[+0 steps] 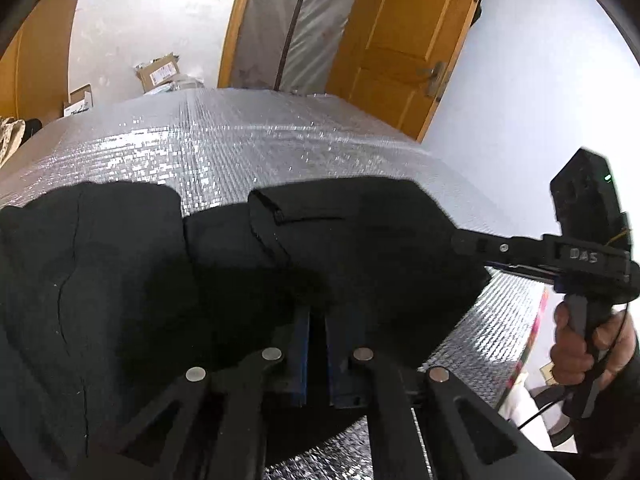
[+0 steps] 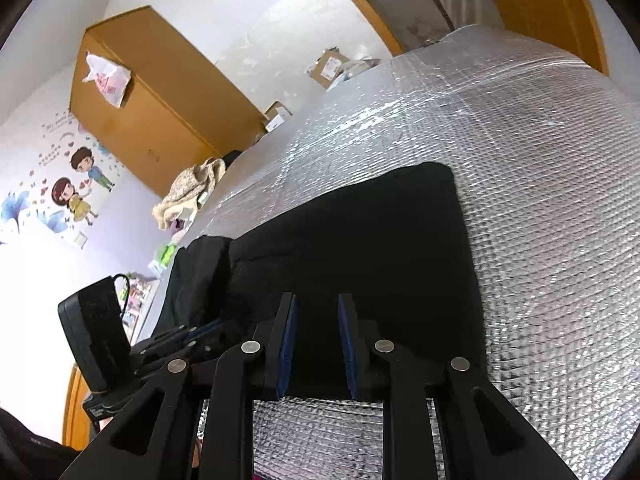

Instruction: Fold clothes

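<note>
A black garment (image 1: 120, 280) lies partly folded on a silver foil-covered surface (image 1: 240, 140). My left gripper (image 1: 318, 312) sits low at the garment's near edge, its blue pads nearly together with black cloth bunched between them. In the right wrist view the same garment (image 2: 360, 240) spreads ahead. My right gripper (image 2: 316, 304) hovers over the near edge with its blue pads clearly apart; cloth shows in the gap but is not pinched. From the left wrist view, the right gripper (image 1: 460, 244) reaches in at the garment's right side. The left gripper (image 2: 208, 330) is partly visible at the left.
A hand (image 1: 576, 352) holds the right gripper's handle. Foil surface (image 2: 540, 200) extends far and right of the garment. A beige blanket (image 2: 192, 188) lies at its far left edge. Cardboard boxes (image 1: 158, 72), a wooden door (image 1: 400, 40) and a wardrobe (image 2: 152, 92) stand behind.
</note>
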A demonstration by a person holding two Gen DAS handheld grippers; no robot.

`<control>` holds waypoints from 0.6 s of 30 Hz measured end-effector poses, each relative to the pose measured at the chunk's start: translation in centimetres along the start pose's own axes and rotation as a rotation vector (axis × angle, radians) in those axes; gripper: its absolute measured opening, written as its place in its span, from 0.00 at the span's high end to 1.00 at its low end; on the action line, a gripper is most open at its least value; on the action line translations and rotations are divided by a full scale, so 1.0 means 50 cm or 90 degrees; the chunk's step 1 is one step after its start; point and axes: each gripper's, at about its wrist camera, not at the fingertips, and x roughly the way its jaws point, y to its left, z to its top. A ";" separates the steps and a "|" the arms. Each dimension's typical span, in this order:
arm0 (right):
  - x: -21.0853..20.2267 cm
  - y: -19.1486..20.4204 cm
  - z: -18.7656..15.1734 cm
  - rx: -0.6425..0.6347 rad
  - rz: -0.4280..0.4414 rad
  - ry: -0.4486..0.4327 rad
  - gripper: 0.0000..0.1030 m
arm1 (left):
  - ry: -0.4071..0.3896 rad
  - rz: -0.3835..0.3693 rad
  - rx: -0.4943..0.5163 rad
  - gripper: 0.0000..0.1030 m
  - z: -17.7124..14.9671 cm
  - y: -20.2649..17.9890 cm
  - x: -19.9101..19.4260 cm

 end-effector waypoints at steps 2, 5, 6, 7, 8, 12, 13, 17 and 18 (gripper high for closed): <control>-0.011 -0.003 0.001 0.002 -0.004 -0.010 0.78 | -0.022 -0.011 0.004 0.95 -0.002 -0.003 -0.027; -0.025 -0.008 0.004 0.000 -0.007 -0.024 0.78 | -0.022 -0.010 0.007 0.95 -0.015 0.005 -0.042; -0.026 -0.010 0.004 0.000 -0.009 -0.026 0.78 | -0.015 -0.007 0.004 0.95 -0.019 0.013 -0.039; -0.026 -0.013 0.004 0.001 -0.012 -0.026 0.78 | -0.004 -0.006 -0.008 0.95 -0.025 0.024 -0.031; -0.023 -0.018 0.004 0.005 -0.015 -0.025 0.78 | -0.001 -0.009 -0.017 0.95 -0.028 0.031 -0.028; -0.010 -0.033 -0.001 0.011 -0.033 -0.017 0.78 | 0.002 -0.013 -0.027 0.95 -0.027 0.038 -0.024; -0.008 -0.034 -0.002 0.008 -0.036 -0.017 0.78 | 0.005 -0.015 -0.028 0.94 -0.027 0.037 -0.022; 0.006 -0.043 -0.014 -0.011 -0.060 -0.005 0.80 | 0.013 -0.022 -0.028 0.93 -0.027 0.035 -0.031; 0.006 -0.045 -0.017 -0.006 -0.060 -0.005 0.80 | 0.010 -0.023 -0.030 0.93 -0.028 0.034 -0.041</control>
